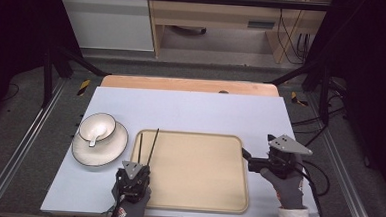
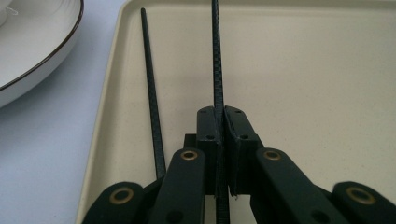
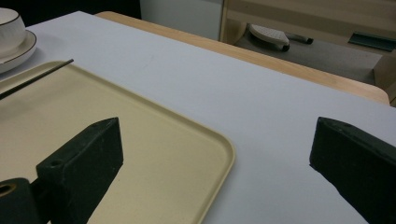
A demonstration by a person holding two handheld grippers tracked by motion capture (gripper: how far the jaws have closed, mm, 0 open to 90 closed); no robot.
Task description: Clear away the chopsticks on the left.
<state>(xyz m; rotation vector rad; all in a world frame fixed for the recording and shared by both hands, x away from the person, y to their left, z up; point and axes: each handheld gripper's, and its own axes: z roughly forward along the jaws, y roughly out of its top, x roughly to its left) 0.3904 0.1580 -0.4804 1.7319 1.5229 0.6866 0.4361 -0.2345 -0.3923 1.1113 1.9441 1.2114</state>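
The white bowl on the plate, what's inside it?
A white spoon lies in the bowl, its handle sticking over the rim toward the plate. The spoon covers part of the bowl's bottom, so I can't tell if anything lies under it.

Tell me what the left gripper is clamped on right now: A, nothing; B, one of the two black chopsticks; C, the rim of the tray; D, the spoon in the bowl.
B: in the left gripper view the left gripper has its jaws shut on one black chopstick, while the other chopstick lies free on the tray.
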